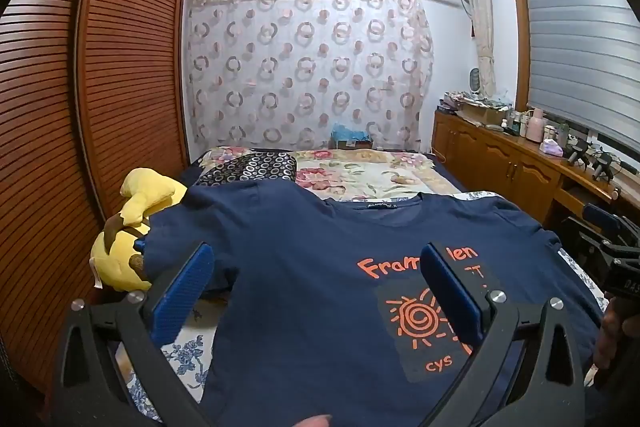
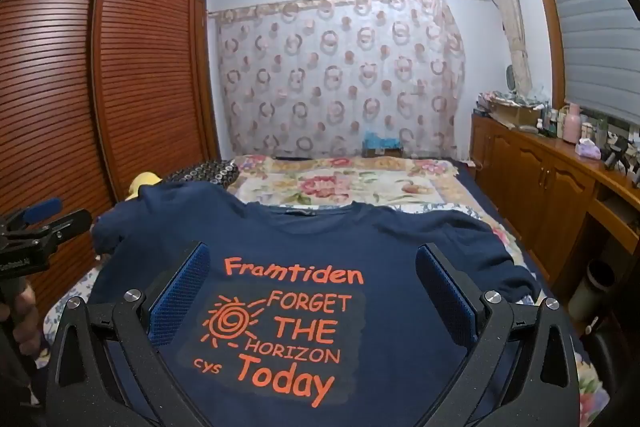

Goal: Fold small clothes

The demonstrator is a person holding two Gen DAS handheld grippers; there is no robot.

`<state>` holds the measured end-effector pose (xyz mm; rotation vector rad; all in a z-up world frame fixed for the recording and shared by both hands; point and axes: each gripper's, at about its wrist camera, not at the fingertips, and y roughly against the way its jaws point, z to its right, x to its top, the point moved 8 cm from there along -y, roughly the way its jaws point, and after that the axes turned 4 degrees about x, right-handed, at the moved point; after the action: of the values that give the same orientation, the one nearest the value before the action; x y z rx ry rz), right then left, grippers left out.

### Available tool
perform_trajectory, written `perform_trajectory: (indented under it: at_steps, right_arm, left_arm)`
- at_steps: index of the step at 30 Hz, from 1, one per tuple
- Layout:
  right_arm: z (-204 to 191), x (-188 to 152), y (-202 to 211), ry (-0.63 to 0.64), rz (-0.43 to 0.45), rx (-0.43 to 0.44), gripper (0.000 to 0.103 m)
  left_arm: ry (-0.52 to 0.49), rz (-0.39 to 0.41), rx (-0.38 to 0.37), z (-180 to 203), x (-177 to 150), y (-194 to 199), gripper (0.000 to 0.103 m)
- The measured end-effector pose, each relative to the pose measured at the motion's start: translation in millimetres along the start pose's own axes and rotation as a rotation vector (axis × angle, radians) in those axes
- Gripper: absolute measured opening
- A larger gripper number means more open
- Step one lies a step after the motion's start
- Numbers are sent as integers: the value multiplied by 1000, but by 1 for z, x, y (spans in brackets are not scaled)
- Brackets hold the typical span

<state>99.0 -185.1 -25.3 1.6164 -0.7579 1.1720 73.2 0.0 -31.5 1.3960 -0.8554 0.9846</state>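
Navy T-shirt (image 2: 360, 247) lies print-up across the lower centre of both views, spread on the floral bedspread (image 2: 344, 183). Left gripper (image 1: 316, 291) and right gripper (image 2: 312, 291) hover above it, fingers wide apart, grasping nothing. Yellow plush toy (image 1: 132, 227) at left.

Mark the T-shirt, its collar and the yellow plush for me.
T-shirt (image 2: 392, 367): right wrist view, plain front beside the print.
Collar (image 2: 304, 214): right wrist view, back neckline by the label.
Plush (image 1: 150, 193): left wrist view, upper yellow part.
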Motion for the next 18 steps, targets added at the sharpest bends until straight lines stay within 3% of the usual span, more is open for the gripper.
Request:
perform_trajectory:
  at_steps: [18]
  right_arm:
    - [0,0,0,-4,8,1,103]
  left_arm:
    - [0,-3,6,-1,-2,0,103]
